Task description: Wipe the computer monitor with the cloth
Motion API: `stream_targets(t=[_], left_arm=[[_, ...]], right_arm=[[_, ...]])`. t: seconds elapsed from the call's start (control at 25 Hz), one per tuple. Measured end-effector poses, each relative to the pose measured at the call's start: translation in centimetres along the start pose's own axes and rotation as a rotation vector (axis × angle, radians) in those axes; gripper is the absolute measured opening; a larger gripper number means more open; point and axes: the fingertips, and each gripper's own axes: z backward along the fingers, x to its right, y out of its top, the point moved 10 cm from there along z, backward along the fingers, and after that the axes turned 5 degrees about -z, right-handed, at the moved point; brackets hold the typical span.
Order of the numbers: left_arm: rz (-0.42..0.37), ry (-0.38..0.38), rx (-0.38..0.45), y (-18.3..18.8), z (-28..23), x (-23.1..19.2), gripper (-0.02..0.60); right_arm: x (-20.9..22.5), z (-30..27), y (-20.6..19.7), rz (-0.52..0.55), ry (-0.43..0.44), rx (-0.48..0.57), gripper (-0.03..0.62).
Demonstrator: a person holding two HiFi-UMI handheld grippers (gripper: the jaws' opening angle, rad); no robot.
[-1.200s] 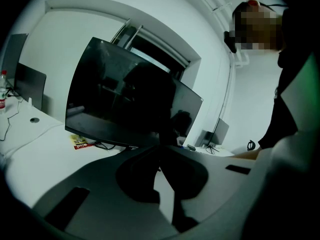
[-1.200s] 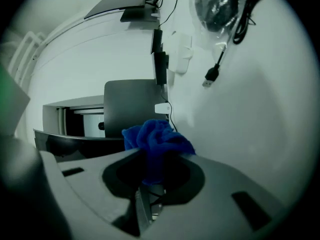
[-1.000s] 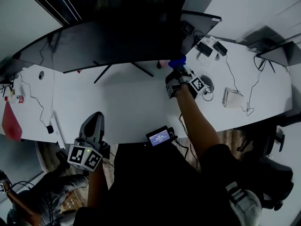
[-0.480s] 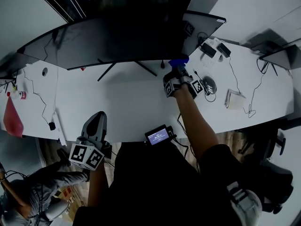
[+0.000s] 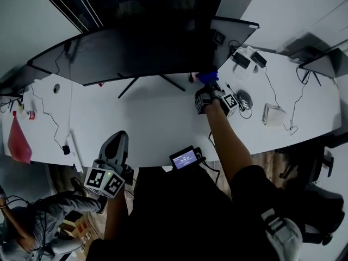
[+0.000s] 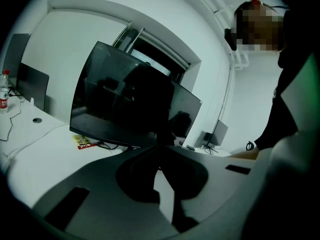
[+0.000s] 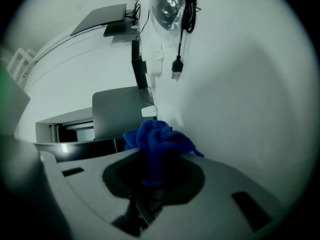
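1. Well to the left of the computer monitor point(image 5: 136, 50), a flat red thing point(image 5: 16, 140) lies at the end of the counter point(image 5: 157, 124).
2. You hold your left hand-held gripper point(image 5: 116, 137) in front of the monitor's left half, at the counter's near edge. Its jaws are together with nothing between them, and they point at the screen.
3. The monitor stands at the back of the counter on thin splayed legs, and its screen is dark.
4. Your right hand-held gripper point(image 5: 209, 85) is at the monitor's lower right corner, its jaws clamped on the bunched blue cloth point(image 5: 207, 77). The cloth sits just beside the monitor's bottom edge; whether they touch cannot be told.
5. To the right of the monitor, cables point(image 5: 272, 99) trail across the counter.
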Motion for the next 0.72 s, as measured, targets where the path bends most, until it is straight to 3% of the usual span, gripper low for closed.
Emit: stream_targets(t=[0.72], left_arm=[[-0.010, -0.043, 0.033, 2.1, 2.7, -6.2, -0.006]], right_arm=[[-0.7, -0.8, -8.0, 0.096, -0.024, -0.070, 0.075]])
